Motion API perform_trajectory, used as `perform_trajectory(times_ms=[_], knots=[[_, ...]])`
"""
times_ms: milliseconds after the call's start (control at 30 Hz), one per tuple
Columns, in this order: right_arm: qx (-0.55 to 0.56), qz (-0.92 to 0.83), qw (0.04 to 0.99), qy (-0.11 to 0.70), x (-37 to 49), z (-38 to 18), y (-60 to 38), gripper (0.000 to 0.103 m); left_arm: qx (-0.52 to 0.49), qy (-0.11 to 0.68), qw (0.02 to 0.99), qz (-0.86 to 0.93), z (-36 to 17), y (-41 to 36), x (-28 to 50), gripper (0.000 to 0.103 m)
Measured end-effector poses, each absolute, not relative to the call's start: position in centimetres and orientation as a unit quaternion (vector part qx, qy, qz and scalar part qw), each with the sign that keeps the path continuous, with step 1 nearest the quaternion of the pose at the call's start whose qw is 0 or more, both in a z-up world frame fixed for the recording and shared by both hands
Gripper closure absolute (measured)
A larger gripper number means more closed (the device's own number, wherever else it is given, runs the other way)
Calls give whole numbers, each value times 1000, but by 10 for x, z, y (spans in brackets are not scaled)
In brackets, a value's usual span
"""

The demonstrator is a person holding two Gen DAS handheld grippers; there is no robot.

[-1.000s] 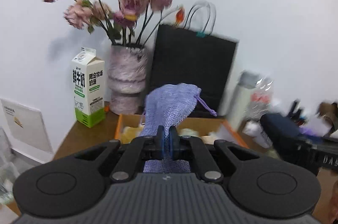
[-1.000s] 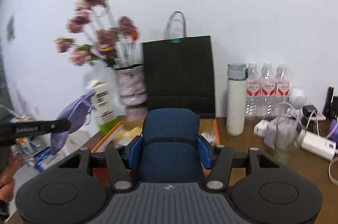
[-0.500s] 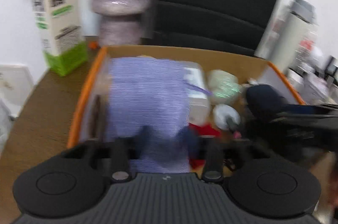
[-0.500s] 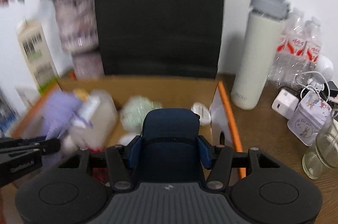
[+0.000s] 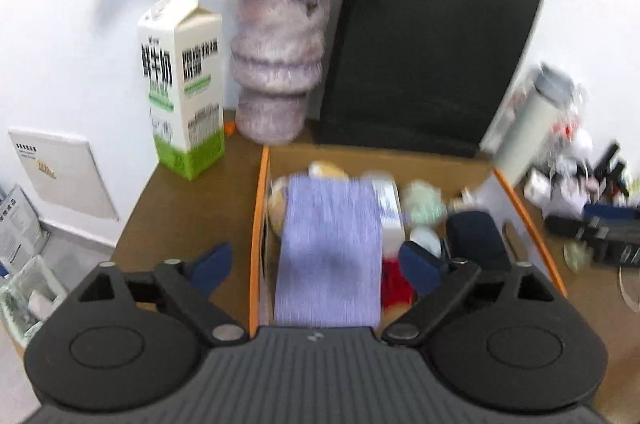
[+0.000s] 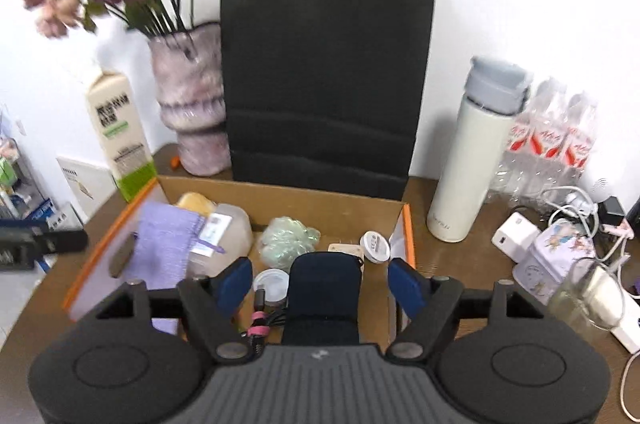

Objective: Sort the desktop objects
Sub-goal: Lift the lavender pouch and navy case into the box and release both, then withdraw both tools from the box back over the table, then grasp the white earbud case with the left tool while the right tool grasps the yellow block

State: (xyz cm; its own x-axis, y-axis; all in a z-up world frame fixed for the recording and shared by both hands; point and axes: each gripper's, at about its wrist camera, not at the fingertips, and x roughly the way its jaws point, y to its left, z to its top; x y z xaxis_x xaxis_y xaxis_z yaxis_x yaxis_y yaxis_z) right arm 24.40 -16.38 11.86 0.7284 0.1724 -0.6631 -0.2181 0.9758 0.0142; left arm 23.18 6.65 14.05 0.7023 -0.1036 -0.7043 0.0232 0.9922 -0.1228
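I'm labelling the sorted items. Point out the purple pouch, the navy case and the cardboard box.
purple pouch (image 5: 330,248): left wrist view, middle of its knit face.
navy case (image 6: 325,288): right wrist view, centre of its top.
cardboard box (image 6: 288,198): right wrist view, inner back wall.

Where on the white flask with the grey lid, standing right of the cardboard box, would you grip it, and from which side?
Grip the white flask across its straight cylindrical body, below the grey lid. It stands upright, so come in level from the front; the water bottles crowd its right side and the cardboard box its left.
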Motion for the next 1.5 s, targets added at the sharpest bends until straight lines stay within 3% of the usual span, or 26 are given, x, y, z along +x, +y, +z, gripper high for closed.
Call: perform_trajectory(times_ms=[100, 400, 700, 833, 1267, 1500], knots=[[-31, 96, 935, 341, 213, 121, -177, 25, -23, 362, 931, -32, 137, 60, 191, 3], [4, 111, 943, 313, 82, 66, -202, 21, 17, 272, 962, 5, 101, 31, 52, 2], [-10, 99, 951, 293, -42, 4, -191, 21, -38, 288, 957, 3, 38, 2, -61, 2], [-12, 102, 948, 303, -86, -18, -190, 21, -4, 286, 958, -8, 22, -15, -99, 2], [-40, 120, 955, 269, -90, -17, -184, 27, -54, 309, 949, -39, 24, -2, -75, 10], [-106, 159, 952, 240, -40, -9, -158, 30, 7, 275, 956, -101, 45, -6, -6, 18]])
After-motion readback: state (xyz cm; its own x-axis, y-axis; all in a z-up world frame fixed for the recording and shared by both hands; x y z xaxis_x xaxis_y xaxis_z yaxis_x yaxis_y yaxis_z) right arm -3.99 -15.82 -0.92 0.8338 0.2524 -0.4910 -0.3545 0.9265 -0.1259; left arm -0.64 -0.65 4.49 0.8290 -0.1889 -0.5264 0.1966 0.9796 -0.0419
